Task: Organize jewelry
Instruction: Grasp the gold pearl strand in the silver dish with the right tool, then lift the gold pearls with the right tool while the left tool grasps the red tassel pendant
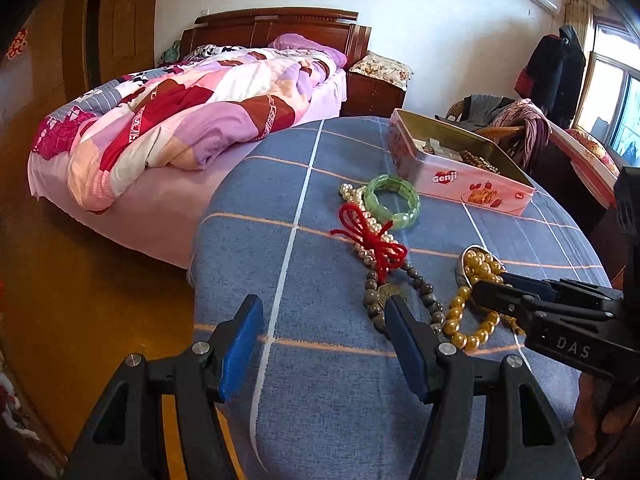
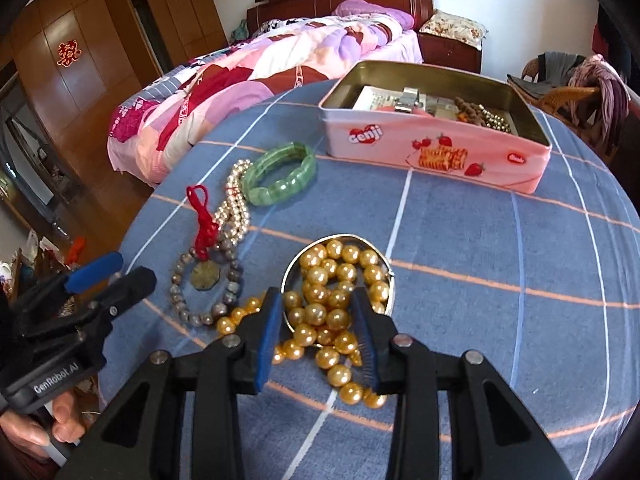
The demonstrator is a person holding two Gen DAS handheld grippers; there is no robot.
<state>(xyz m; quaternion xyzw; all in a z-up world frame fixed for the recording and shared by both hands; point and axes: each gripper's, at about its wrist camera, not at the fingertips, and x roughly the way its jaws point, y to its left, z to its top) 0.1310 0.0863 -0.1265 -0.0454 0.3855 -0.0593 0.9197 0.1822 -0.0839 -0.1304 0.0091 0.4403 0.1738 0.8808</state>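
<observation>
Left wrist cam looks down past its tongs across the table [image 1: 328, 360] toward the bed [image 1: 180, 128]. Right cam sits closer over the gold beads [image 2: 332, 308]. Both share jewelry and tin [image 2: 436, 148].

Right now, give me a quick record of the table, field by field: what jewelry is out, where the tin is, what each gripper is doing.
surface: blue checked cloth
tin: pink tin, lid off, items inside, far side
loose jewelry: green bracelet, silver bead strand, grey bead bracelet with red cord
gold pearls: heaped partly inside a metal bangle
right gripper: straddling the pearl heap; grip unclear
left gripper: open, empty
</observation>
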